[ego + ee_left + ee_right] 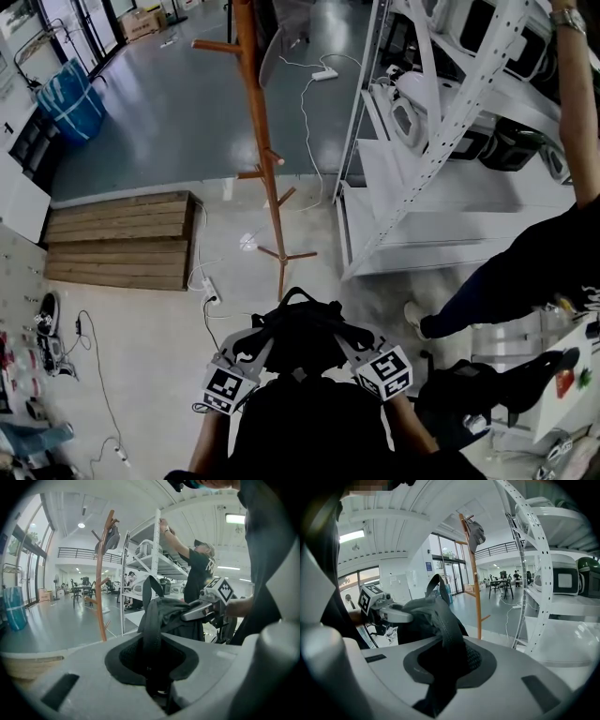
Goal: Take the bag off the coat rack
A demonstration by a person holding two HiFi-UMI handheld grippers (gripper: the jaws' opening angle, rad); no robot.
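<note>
The bag [300, 333] sits between the left gripper [255, 345] and the right gripper [349, 343]; the coat rack [265, 159] stands beyond it. Right of the coat rack stands the shelving [441, 122].

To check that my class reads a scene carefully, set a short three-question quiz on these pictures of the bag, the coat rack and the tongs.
1. True or false: the bag hangs on the coat rack.
2. The left tongs and right tongs each clamp: A the bag, B a peg, C nothing.
3. In the head view, the white shelf stands on which side of the coat rack?
Key: 1 false; 2 A; 3 right.
</note>
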